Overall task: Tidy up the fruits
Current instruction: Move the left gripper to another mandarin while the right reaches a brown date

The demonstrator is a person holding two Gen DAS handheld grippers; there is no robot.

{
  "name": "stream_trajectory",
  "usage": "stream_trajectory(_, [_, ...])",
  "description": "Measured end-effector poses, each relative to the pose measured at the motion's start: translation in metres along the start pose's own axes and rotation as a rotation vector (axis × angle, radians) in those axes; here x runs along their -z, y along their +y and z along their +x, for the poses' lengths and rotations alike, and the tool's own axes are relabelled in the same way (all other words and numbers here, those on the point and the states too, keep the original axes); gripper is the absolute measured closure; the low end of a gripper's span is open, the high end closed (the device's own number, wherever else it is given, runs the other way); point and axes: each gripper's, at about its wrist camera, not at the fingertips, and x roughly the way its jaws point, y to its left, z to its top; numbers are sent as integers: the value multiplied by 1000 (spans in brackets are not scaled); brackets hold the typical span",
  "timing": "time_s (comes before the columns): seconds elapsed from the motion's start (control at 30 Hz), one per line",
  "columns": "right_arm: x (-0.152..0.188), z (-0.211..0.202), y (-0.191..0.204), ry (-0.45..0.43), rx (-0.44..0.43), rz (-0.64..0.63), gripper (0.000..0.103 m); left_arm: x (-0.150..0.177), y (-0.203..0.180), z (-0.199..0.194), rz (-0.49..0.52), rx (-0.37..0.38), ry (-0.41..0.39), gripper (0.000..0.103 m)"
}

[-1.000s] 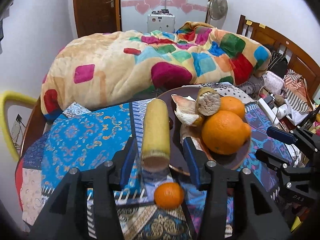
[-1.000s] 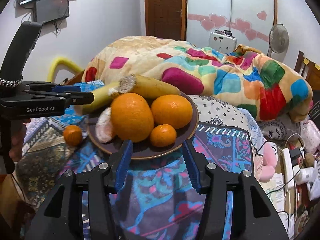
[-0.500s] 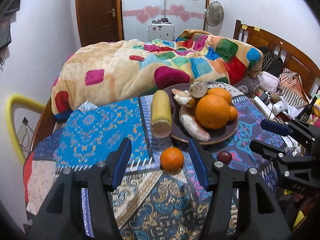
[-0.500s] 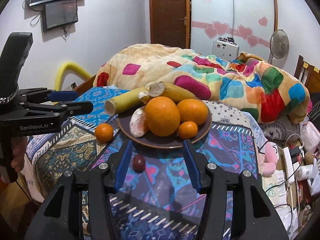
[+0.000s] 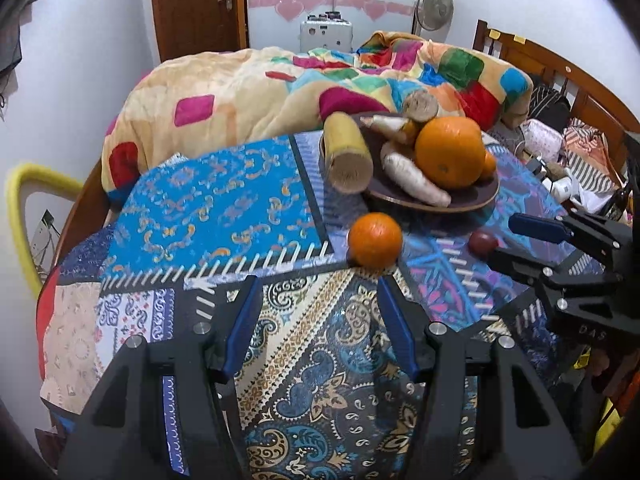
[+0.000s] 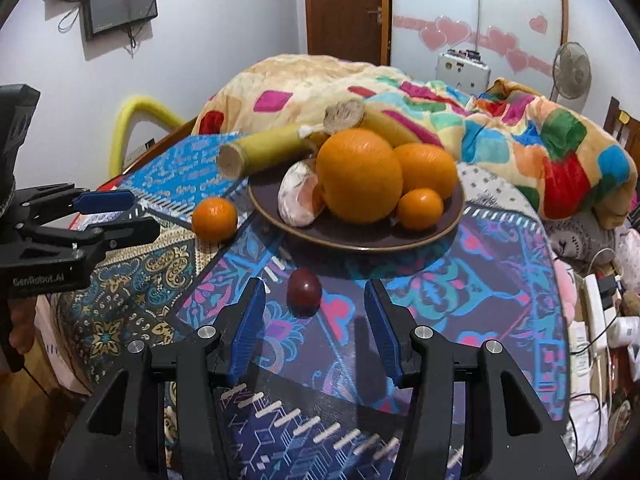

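Fingers of both grippers stand wide apart and grip nothing: the left gripper (image 5: pixel 320 320) hovers short of a loose mandarin (image 5: pixel 375 239), and the right gripper (image 6: pixel 314 320) faces a small dark red fruit (image 6: pixel 304 286), possibly a plum, though the view is too blurred to be sure. Most of the job looks done, since the brown plate (image 6: pixel 420 236) already carries a big orange (image 6: pixel 359 175), a second orange (image 6: pixel 428 166), a small mandarin (image 6: pixel 419 208), a peeled piece (image 6: pixel 298 199) and two cane-like stalks (image 6: pixel 268 150). Only the two loose fruits on the patterned cloth (image 5: pixel 220 200), both near the plate, remain to be gathered.
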Motion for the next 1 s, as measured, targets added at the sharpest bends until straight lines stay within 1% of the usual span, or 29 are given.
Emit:
stream_trajectory(0.07, [0, 5, 0, 6, -6, 1, 59, 2, 0, 4, 5, 10, 9, 44])
stream_trajectory(0.13, [1, 9, 2, 14, -17, 0, 68, 4, -2, 8, 20, 16, 18, 44])
stream_trajectory(0.2, [1, 13, 2, 29, -35, 3, 74, 5, -7, 11, 38, 15, 22, 44])
stream_trajectory(0.27, [2, 15, 5, 24, -18, -9, 77, 6, -11, 12, 50, 18, 24, 44])
stream_trajectory(0.3, [3, 15, 6, 21, -7, -21, 80, 6, -14, 12, 57, 22, 23, 44])
stream_trajectory(0.33, [3, 15, 7, 19, -2, -29, 85, 5, -15, 12, 60, 24, 23, 44])
stream_trajectory(0.5, [4, 10, 6, 10, -11, -27, 86, -2, -22, 15, 66, 28, 16, 44])
stream_trajectory(0.67, [4, -1, 0, -23, -5, -14, 86, -12, -28, 21, 75, 35, 26, 44])
stream_trajectory(0.8, [2, -10, -8, -46, 6, -2, 86, -19, -33, 27, 78, 24, 26, 44])
stream_trajectory(0.9, [2, -15, -15, -58, 12, 9, 86, -22, -36, 34, 82, 32, 43, 44])
stream_trajectory(0.97, [3, -16, -19, -63, 17, 16, 86, -23, -37, 39, 76, 28, 54, 46])
stream_trajectory(1.0, [3, -17, -21, -65, 18, 19, 86, -23, -38, 41, 74, 23, 58, 49])
